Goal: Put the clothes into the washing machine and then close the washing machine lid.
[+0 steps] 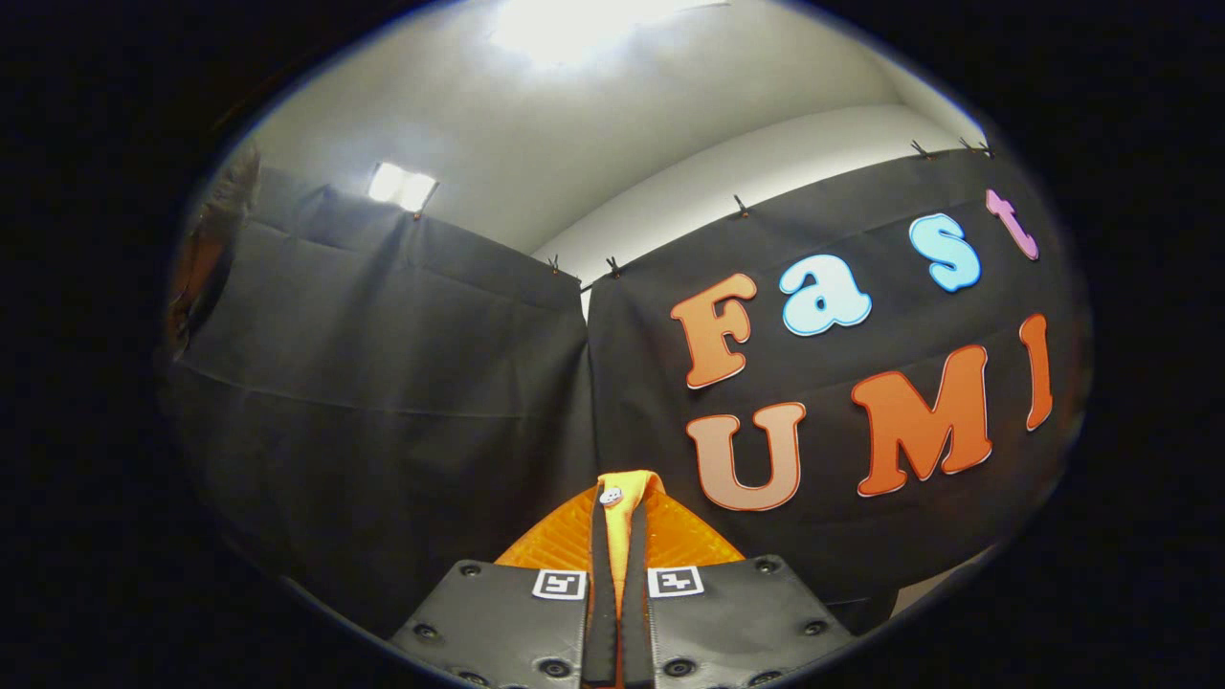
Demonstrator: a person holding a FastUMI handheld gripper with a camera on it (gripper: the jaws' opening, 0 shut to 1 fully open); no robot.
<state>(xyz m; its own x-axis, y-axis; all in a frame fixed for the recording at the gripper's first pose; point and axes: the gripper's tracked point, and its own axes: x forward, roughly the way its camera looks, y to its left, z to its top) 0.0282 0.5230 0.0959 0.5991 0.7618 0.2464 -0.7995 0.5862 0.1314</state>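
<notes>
While your gripper [620,536] points up at the black cloth wall [402,383], its fingers are closed tight on a thin orange garment [627,498] with a small white button.

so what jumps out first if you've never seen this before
The gripper, its two orange fingers closed on a strip of yellow-orange cloth that pokes up between the tips. Beyond it hangs the black cloth wall, and above that a bright ceiling light.
</notes>
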